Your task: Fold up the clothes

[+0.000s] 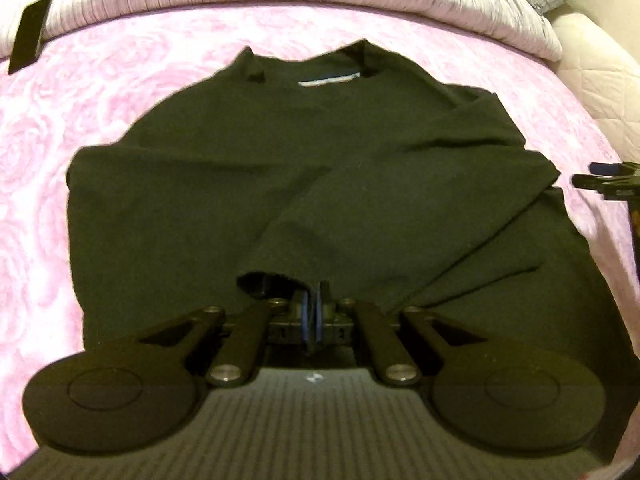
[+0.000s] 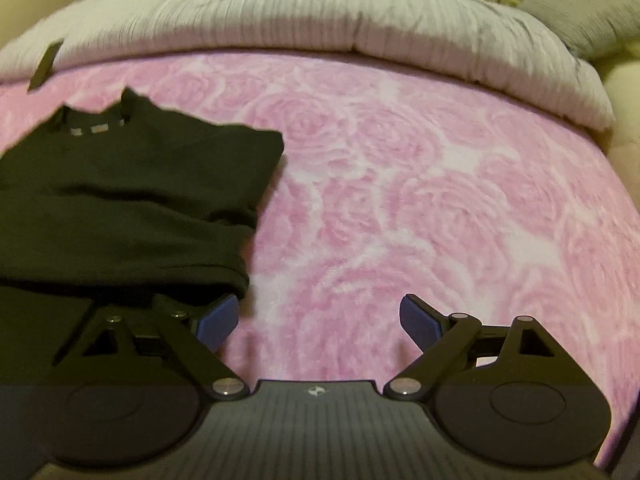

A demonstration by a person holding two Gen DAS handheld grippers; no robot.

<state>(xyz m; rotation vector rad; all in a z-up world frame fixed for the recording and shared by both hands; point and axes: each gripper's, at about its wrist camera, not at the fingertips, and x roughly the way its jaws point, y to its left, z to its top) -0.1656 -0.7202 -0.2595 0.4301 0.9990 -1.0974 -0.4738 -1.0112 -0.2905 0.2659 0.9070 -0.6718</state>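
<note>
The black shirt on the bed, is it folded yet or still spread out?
Partly folded. The shirt lies collar-up on the pink blanket, with its right sleeve drawn across the front; the left tool is shut at that cuff.

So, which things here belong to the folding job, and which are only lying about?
For the job:
- black shirt
- left tool, shut on the sleeve cuff
- right tool, open

Lying about:
- dark phone
- grey pillow
- white duvet
</note>
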